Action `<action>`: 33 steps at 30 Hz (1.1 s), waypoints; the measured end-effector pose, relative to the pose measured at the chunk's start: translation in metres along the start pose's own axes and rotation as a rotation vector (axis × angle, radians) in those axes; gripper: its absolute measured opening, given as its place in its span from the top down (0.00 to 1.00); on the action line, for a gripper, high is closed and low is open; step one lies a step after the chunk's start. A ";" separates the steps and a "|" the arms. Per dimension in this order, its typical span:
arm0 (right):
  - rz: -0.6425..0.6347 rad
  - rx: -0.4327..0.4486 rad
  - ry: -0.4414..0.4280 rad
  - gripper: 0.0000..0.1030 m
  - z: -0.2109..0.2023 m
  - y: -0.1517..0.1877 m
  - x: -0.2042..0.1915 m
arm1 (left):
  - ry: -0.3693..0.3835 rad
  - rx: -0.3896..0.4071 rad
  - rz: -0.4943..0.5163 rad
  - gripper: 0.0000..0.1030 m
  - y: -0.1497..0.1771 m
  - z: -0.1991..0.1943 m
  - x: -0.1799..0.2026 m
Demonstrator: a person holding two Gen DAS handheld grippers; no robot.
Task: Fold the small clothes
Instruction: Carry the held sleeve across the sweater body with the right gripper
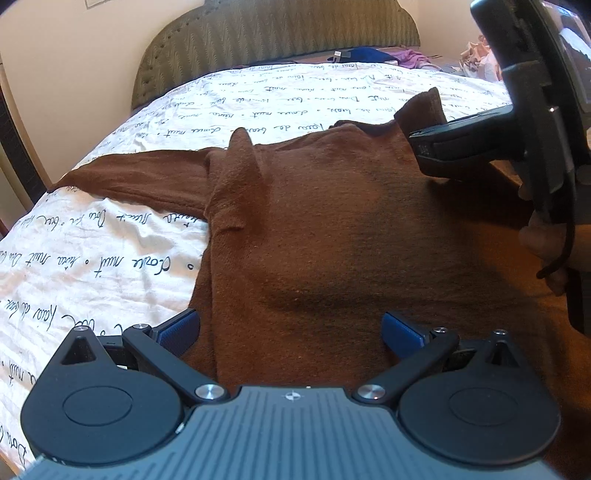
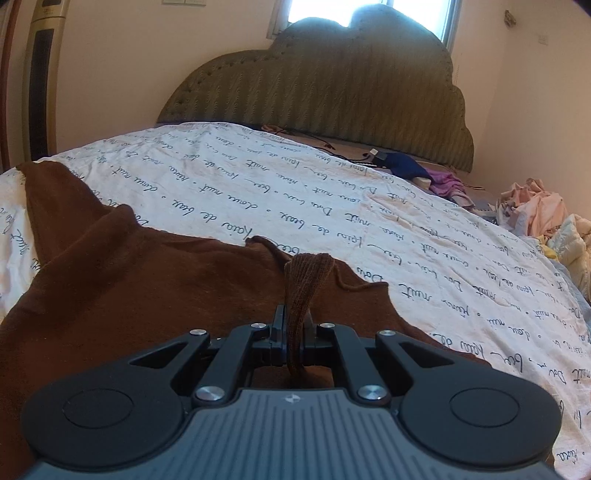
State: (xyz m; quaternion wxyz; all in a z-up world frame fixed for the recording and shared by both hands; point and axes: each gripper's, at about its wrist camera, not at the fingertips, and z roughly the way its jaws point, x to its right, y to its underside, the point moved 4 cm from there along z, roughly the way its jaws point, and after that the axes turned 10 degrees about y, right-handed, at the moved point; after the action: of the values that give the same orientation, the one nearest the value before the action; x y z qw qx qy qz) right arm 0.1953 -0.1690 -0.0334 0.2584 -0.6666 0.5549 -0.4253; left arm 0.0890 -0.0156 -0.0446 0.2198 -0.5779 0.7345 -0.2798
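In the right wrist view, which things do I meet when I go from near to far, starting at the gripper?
Right gripper, jaws shut on a ribbed cuff → brown sweater → white bedcover with script print → blue cloth → green headboard → window.

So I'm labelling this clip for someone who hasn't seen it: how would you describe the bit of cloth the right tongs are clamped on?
Start at the bed's white cover with handwritten script, where a brown sweater lies spread out. At its near right side, the right tongs are shut on a sleeve cuff. Unlike the flat body cloth around it, the cuff is ribbed knit and sticks up.
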 end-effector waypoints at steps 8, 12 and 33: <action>-0.039 0.007 -0.013 0.95 0.004 -0.009 -0.028 | 0.008 -0.011 -0.029 0.00 0.002 0.001 -0.005; -0.056 0.020 -0.021 0.95 0.006 -0.018 -0.043 | 0.010 -0.012 -0.030 0.00 0.003 0.001 -0.006; 0.021 -0.112 -0.251 0.91 0.034 -0.025 -0.087 | 0.005 -0.013 -0.050 0.00 0.007 -0.004 -0.017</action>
State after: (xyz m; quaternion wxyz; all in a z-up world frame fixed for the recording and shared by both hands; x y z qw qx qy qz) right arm 0.2354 -0.0837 -0.0543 0.2925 -0.7221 0.5481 -0.3044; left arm 0.0855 0.0032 -0.0469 0.2072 -0.5968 0.7221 -0.2819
